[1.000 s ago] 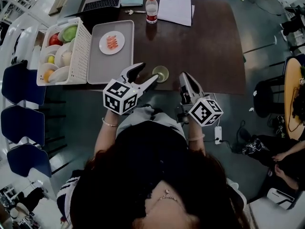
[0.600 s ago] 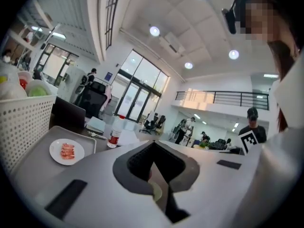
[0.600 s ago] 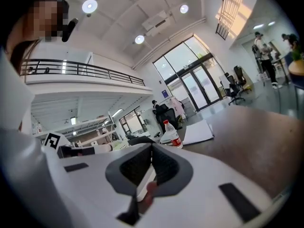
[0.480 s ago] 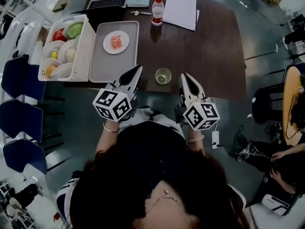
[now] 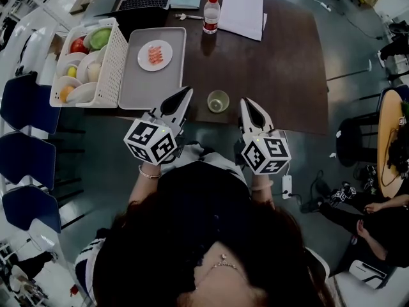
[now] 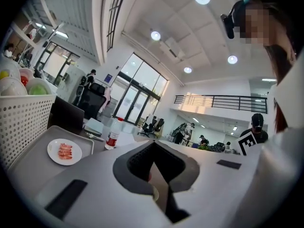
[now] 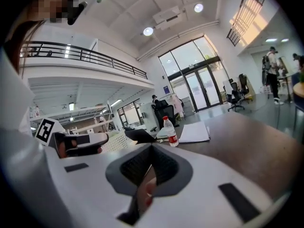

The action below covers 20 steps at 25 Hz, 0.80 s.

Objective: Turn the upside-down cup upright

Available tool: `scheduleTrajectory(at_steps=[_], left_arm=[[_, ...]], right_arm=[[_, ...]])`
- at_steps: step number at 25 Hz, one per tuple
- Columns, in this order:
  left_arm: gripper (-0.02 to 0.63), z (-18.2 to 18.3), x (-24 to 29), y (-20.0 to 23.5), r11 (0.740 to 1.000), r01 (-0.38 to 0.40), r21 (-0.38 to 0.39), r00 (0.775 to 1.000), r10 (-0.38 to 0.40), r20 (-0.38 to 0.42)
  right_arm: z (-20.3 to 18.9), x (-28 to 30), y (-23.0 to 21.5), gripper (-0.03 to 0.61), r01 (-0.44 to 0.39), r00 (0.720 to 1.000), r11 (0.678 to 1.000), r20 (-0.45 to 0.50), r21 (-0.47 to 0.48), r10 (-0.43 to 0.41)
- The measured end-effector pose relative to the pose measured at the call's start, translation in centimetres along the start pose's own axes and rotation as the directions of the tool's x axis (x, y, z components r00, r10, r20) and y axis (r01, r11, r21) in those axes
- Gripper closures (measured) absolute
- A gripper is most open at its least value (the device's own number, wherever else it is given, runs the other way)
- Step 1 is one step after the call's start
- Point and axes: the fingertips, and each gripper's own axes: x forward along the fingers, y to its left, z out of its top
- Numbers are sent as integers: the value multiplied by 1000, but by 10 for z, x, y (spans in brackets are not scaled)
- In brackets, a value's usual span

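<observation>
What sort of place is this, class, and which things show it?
Probably an open-plan office or lab hall: a railed mezzanine, tall glass doors, and a laptop and papers on a dark table.

Left tongs [image 5: 185, 92] shut and empty after standing open, drawn back from the cup [image 5: 218, 101], right tongs [image 5: 246, 102] rolled slightly

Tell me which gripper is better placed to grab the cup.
Left, narrowly. The cup stands mouth-up between the left gripper and right gripper, both shut and about equally near, but the left's view seems to show the rim past its jaws.
</observation>
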Motion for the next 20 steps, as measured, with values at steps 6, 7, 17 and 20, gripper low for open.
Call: scheduleTrajectory(at_steps=[6, 7, 17, 20], left_arm=[[612, 7, -2, -12, 998, 49, 30, 997, -51, 58], [612, 10, -3, -13, 998, 62, 3, 994, -62, 86], [614, 4, -3, -15, 993, 92, -80, 993, -85, 84], [614, 0, 0, -15, 994, 80, -69, 995, -75, 64]], right_arm=[[3, -2, 3, 561, -8, 1000, 1000, 3, -16, 8], [5, -2, 2, 561, -8, 1000, 1000, 12, -12, 8], [5, -6, 2, 561, -12, 1000, 1000, 28, -6, 12], [3, -7, -1, 561, 1, 1000, 1000, 19, -19, -1]])
